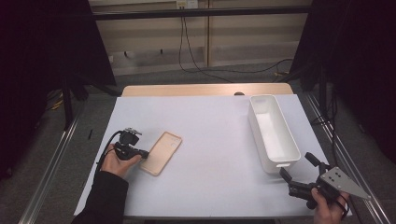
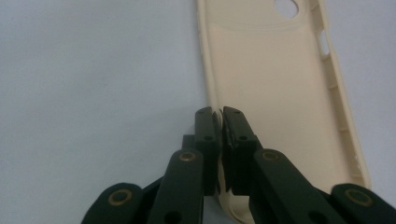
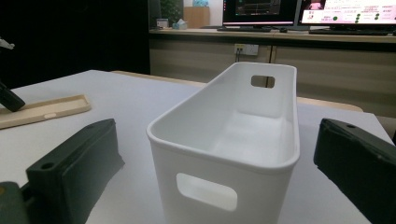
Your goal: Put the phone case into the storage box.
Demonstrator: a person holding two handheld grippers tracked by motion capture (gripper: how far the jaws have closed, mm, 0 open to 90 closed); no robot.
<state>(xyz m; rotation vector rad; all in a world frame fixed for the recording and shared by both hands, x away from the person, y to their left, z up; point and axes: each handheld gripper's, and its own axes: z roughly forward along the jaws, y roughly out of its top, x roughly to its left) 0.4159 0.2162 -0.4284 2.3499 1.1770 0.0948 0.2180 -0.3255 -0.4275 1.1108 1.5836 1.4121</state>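
Wide-apart jaws of the right gripper (image 1: 296,169) face the white bin's (image 1: 275,140) short end. Left gripper (image 1: 146,154) pinches the beige phone case's (image 1: 161,152) side wall; its long axis runs diagonally, camera hole far-right.

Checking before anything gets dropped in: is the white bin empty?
Empty: the white bin shows only its bare white floor and walls in the right gripper view.

- In the left gripper view, the phone case (image 2: 275,93) is cut off at the top edge, and its near end is covered by the left gripper (image 2: 218,122), whose jaws are pressed onto the case's side wall.
- In the right gripper view, the white bin (image 3: 233,140) is cut off at the bottom edge, and both jaws of the right gripper (image 3: 219,163) are cropped by the frame edges.
- In the high view, the person's right hand (image 1: 327,207) is cropped by the bottom edge.
- The monitor screens (image 3: 299,9) are too blurred to be read.
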